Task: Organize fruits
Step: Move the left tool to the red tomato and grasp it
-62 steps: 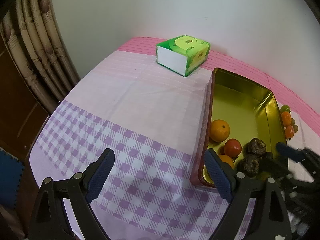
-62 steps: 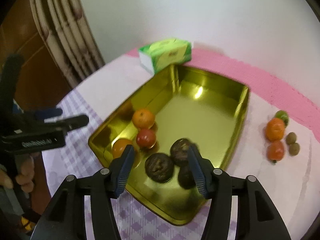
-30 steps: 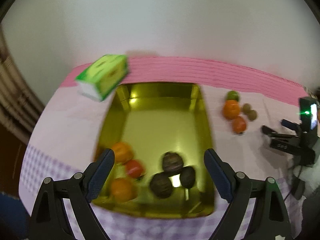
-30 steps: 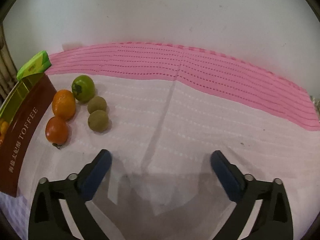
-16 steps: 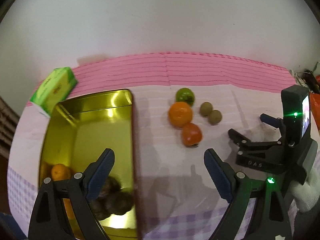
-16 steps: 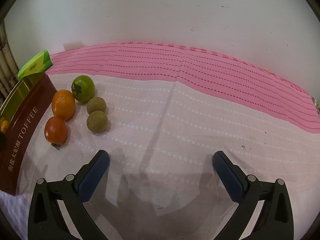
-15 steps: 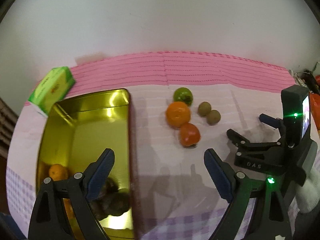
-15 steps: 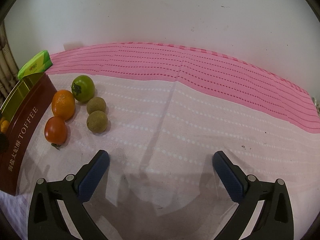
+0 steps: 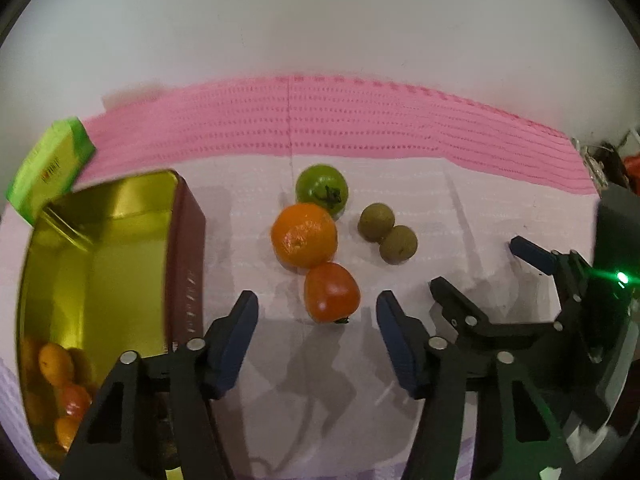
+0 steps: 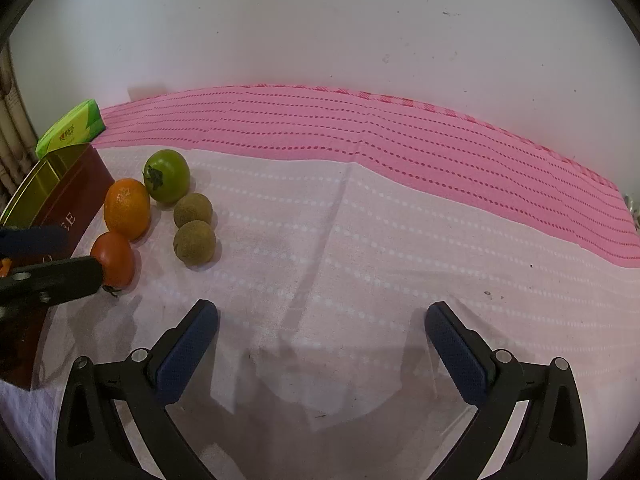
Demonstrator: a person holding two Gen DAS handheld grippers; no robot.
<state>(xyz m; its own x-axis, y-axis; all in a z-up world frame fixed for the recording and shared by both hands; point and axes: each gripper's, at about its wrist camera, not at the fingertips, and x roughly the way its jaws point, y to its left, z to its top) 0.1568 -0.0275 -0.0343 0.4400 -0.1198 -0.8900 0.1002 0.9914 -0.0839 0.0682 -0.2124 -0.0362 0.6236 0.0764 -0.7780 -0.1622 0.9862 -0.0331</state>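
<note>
Red tomato (image 9: 331, 293): on cloth beside tin (image 9: 188, 256), ahead of your left gripper (image 9: 316, 334), jaws just narrowed, unclamped. Loose: orange (image 9: 304, 235), green tomato (image 9: 322, 190), two longans (image 9: 387, 233). Several fruits binned. Right gripper (image 10: 322, 344) wide, empty.

Left wrist view: the tin (image 9: 100, 256) lies at left, holding fruit (image 9: 60, 384) in its near end; the box (image 9: 48, 168) behind it; five fruits (image 9: 308, 236) at centre, on the cloth (image 9: 460, 208).

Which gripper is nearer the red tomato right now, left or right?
Left. The left gripper is right at the red tomato, jaws just narrowed and not yet touching it. The right gripper sits off to the tomato's right over bare cloth, open.
</note>
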